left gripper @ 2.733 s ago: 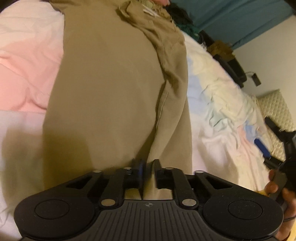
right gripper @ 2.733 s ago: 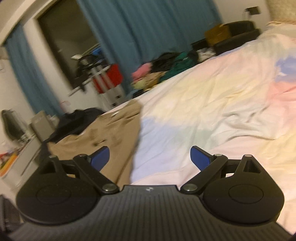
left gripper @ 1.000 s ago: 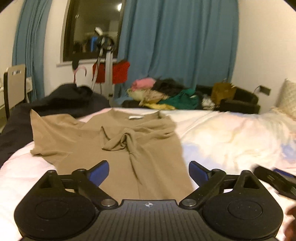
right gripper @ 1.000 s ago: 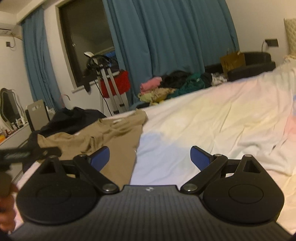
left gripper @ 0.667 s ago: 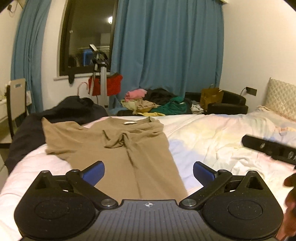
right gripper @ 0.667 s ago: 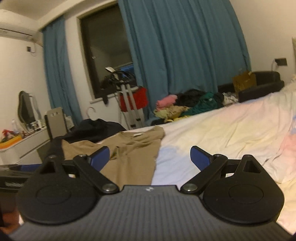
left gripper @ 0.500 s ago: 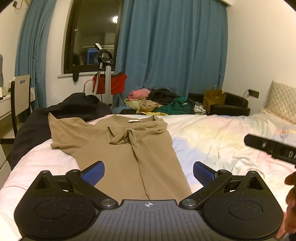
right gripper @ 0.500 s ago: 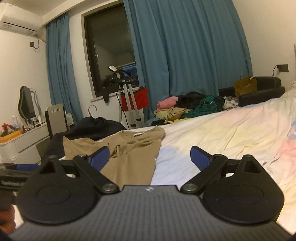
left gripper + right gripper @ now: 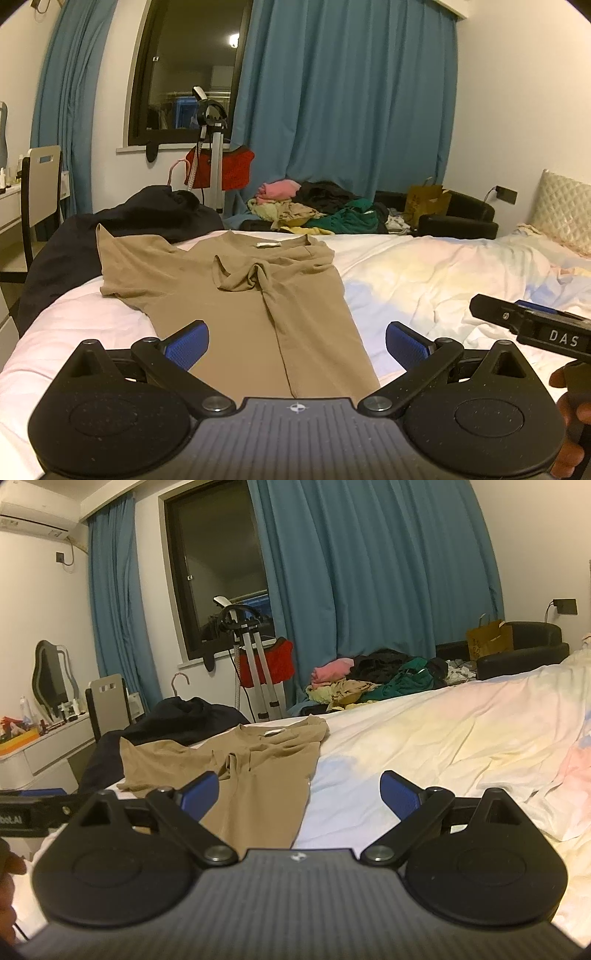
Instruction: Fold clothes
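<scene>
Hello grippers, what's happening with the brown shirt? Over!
Left gripper open, empty. Right gripper open, empty. Tan short-sleeved shirt flat on pastel bedsheet, one side folded in. Nothing in the way.

I see the tan shirt [image 9: 251, 314] lying flat on the bed [image 9: 424, 273], collar and white label at the far end. Its right side is folded inward, sleeve bunched mid-chest; the left sleeve is spread out.

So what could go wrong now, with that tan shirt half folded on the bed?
The tan shirt has its right sleeve bunched on the chest, so a fold could trap that lump. The left sleeve lies beside the dark clothes; the open left gripper might pinch both, or the soft sheet.
</scene>
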{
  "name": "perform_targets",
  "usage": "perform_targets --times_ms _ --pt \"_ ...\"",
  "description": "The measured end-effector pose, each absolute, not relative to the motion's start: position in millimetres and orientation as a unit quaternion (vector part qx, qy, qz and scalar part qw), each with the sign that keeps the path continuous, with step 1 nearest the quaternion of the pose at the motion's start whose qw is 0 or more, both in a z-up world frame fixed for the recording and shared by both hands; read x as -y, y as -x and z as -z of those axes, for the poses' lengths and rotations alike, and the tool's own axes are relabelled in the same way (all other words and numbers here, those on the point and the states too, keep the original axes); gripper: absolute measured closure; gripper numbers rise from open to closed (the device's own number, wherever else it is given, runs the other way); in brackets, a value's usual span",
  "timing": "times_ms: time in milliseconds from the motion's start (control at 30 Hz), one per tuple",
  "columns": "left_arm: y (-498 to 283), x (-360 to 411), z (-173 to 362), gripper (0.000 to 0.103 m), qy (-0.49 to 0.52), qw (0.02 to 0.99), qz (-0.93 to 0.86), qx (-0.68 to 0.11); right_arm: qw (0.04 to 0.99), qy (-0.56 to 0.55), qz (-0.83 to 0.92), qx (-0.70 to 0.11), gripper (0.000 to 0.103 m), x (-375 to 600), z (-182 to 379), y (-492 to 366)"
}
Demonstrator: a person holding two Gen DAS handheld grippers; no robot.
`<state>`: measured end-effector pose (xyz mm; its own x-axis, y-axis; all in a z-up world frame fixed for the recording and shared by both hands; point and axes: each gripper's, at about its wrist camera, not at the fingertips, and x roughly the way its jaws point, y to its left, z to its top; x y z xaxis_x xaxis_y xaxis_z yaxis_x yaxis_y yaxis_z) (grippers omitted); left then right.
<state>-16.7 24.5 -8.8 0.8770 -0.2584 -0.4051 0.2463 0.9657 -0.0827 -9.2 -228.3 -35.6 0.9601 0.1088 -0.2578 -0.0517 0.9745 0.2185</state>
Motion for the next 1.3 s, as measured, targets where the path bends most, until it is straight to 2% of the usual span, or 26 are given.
perform_targets --times_ms 400,600,767,867,1000,1200,1267,1300 --pt "14 -44 7 0.0 0.011 0.967 0.114 -0.23 0.976 -0.126 -0.082 -0.157 0.008 224 31 -5" --pt "11 -74 5 0.0 0.038 0.974 0.093 -0.205 0.966 -0.068 -0.173 -0.18 0.008 182 1 -72" --pt "8 -99 2 0.0 0.075 0.979 0.105 -0.16 0.96 0.015 -0.191 -0.207 0.008 106 -9 -159" --pt "3 -106 6 0.0 0.067 0.981 0.101 -0.151 0.951 0.032 -0.224 -0.213 0.008 58 5 -203" --pt "-13 -129 17 0.0 0.118 0.979 0.077 -0.149 0.939 0.037 -0.269 -0.212 0.008 -9 38 -246" --pt "-34 -156 29 0.0 0.165 0.983 0.014 -0.078 0.921 0.047 -0.311 -0.228 0.009 -99 89 -280" --pt "-40 -167 36 0.0 0.206 0.976 0.014 -0.067 0.918 0.053 -0.305 -0.249 0.015 -123 104 -293" --pt "-43 -173 39 0.0 0.227 0.972 0.013 -0.063 0.917 0.052 -0.299 -0.259 0.024 -130 110 -300"
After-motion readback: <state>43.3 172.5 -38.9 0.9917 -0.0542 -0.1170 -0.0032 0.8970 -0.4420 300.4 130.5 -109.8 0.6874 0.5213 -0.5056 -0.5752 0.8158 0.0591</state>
